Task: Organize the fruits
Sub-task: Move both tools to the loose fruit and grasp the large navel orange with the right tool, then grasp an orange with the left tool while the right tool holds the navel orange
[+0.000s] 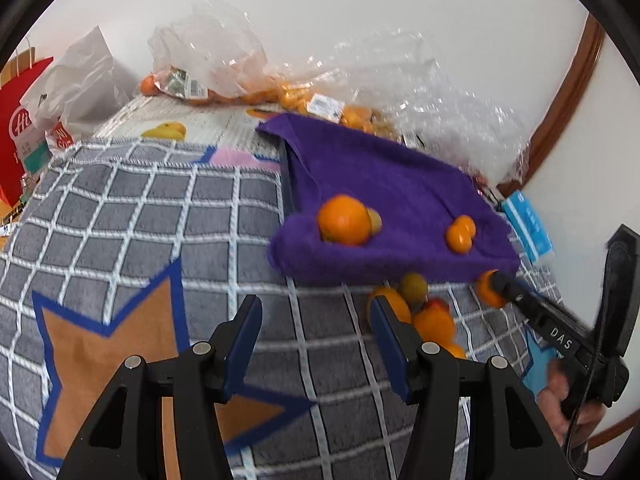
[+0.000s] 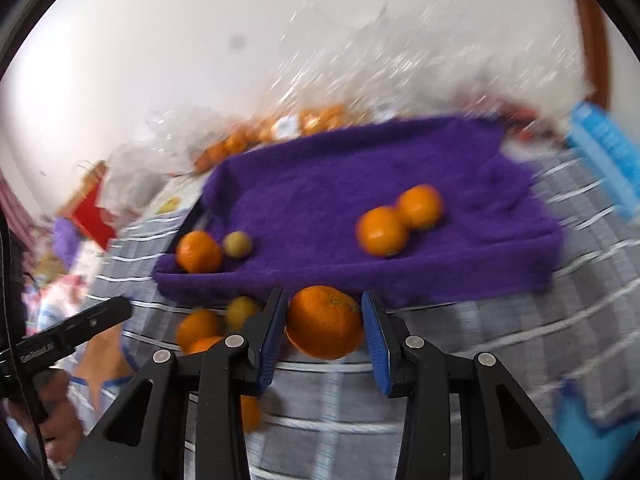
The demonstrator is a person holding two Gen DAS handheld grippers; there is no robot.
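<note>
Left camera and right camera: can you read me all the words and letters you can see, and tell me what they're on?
"DAS" on the black body of the right gripper, seen in the left wrist view.
"Hi", cut off, in white on the red paper bag.
"UNI", partly cut off, on the small red-and-white bag.
Stickers on the clear fruit bags: too small to read.
Blue box: print too faint.
Lettering on the left gripper, right wrist view: blurred, unreadable.

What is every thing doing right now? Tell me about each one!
Right gripper: jaws shut on the big orange.
Left gripper: jaws open, holding nothing.
Purple towel tray: four fruits resting on it.
Loose fruits: piled on the checked blanket, beside the tray.
Plastic bags: crumpled, oranges inside.
</note>
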